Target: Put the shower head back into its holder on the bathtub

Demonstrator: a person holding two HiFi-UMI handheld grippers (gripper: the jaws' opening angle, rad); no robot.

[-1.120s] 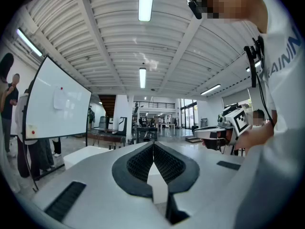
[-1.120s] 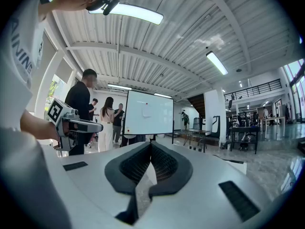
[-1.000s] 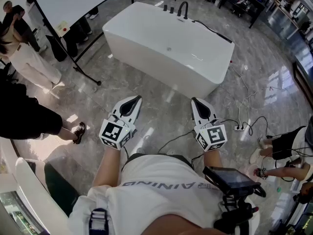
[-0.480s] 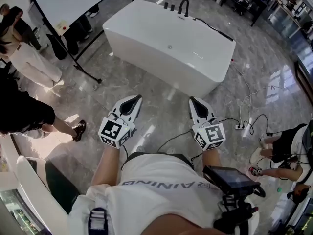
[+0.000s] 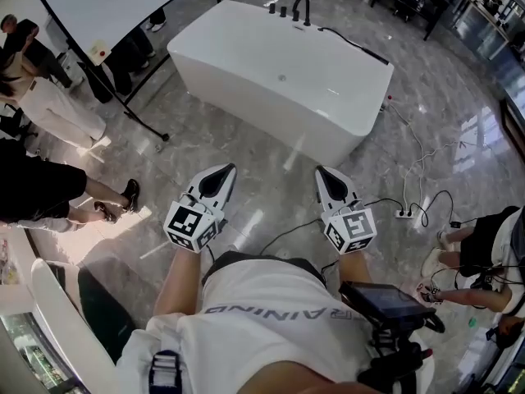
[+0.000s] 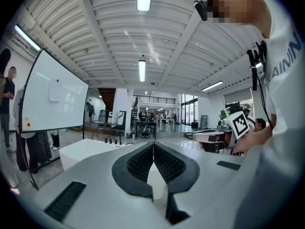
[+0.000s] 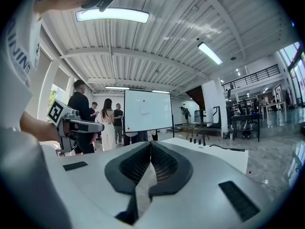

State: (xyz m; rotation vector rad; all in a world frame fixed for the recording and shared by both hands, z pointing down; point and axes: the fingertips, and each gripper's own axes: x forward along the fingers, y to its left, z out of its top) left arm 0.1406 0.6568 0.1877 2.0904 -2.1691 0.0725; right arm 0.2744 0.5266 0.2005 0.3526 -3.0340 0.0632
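The white bathtub stands on the marble floor ahead of me. A black faucet rises at its far end, and a black hose trails from it along the far rim. I cannot make out the shower head itself. My left gripper and right gripper hover side by side well short of the tub, both shut and empty. In the left gripper view the left gripper has its jaws together, with the tub beyond. The right gripper also has its jaws together, with the tub and hose ahead.
A whiteboard on a black stand flanks the tub's left, with people standing beside it. Cables and a power strip lie on the floor at the right, near a seated person. A black device hangs at my waist.
Both grippers have drifted slightly with the person's body and stay shut. The tub sits a little more to the left in view. The person in black at the left has stepped.
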